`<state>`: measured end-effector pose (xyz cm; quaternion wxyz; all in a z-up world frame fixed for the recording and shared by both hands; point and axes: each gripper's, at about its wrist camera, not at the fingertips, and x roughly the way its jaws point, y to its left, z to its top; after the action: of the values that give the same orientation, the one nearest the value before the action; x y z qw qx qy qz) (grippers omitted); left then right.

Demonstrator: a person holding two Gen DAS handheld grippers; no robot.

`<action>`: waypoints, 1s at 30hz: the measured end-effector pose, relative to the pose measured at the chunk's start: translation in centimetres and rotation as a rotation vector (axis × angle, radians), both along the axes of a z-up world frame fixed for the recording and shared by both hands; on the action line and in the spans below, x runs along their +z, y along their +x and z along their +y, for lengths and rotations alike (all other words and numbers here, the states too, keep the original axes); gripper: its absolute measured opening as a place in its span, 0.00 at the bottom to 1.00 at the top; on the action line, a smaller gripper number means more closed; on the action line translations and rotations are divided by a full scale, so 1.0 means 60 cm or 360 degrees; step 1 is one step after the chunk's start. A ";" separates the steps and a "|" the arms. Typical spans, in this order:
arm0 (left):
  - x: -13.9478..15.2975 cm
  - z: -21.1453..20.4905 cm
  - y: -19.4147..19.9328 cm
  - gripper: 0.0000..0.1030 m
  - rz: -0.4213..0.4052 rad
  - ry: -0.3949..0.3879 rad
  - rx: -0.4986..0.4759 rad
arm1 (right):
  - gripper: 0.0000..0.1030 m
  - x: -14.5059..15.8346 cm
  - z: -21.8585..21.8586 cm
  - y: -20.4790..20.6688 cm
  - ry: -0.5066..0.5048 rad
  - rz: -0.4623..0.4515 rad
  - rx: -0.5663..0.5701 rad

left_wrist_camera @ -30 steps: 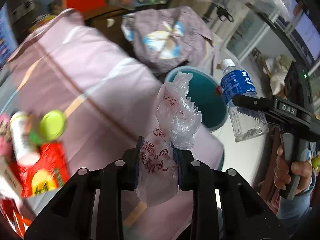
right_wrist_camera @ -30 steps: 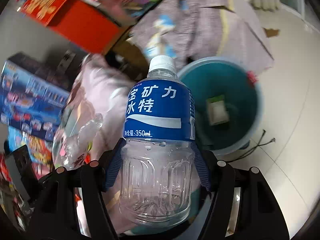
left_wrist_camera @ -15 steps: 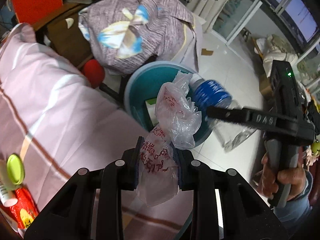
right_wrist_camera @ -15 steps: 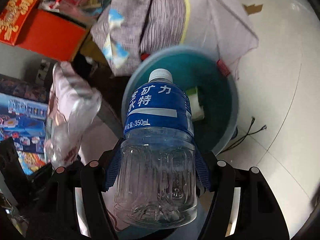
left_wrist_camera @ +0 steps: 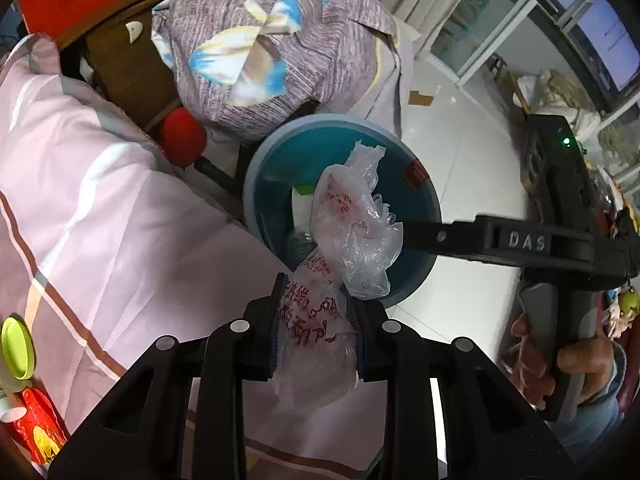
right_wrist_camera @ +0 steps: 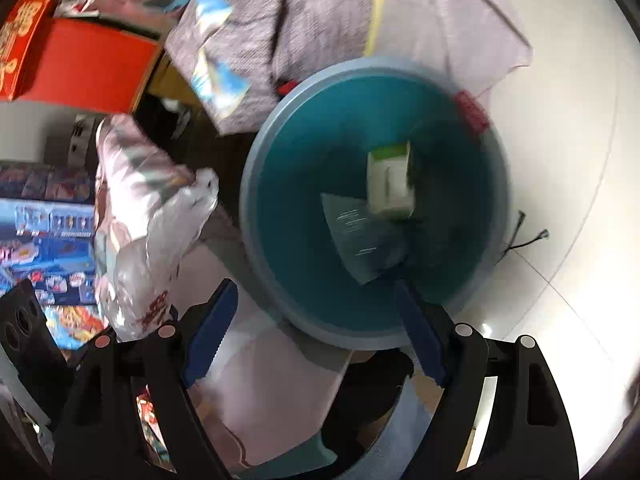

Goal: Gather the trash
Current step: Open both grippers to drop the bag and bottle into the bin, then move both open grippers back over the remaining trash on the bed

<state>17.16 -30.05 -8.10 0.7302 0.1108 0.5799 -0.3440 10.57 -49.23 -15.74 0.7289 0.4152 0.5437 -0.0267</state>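
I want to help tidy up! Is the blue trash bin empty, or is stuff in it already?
Not empty. The blue bin already holds a small white and green carton and something clear beside it, too blurred to name.

On my left I see a pink striped bedsheet (left_wrist_camera: 100, 200) spread wide, with a lime-green lid (left_wrist_camera: 16, 348) and a red packet (left_wrist_camera: 36, 428) at its near-left edge. Farther off sits a grey-purple cloth bundle (left_wrist_camera: 280, 48) with blue and cream patches, a red ball (left_wrist_camera: 182, 136) just beside its lower left. A red box (right_wrist_camera: 84, 64) stands far left. White floor tiles (right_wrist_camera: 560, 140) stretch away to the right.
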 end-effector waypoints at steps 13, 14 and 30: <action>-0.032 -0.046 -0.010 0.28 0.0046 0.0042 -0.0105 | 0.79 0.025 -0.041 -0.032 -0.0165 0.0021 -0.0181; -0.034 -0.053 -0.011 0.33 0.0046 0.0046 -0.0116 | 0.80 0.029 -0.044 -0.034 -0.0178 0.0014 -0.0192; -0.010 -0.025 -0.009 0.93 0.0010 -0.0027 -0.0014 | 0.86 0.048 -0.028 -0.043 -0.0230 0.0044 -0.0188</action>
<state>16.60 -31.54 -8.71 0.7278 0.1060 0.5786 -0.3525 8.01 -50.93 -12.89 0.7467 0.3924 0.5248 -0.1145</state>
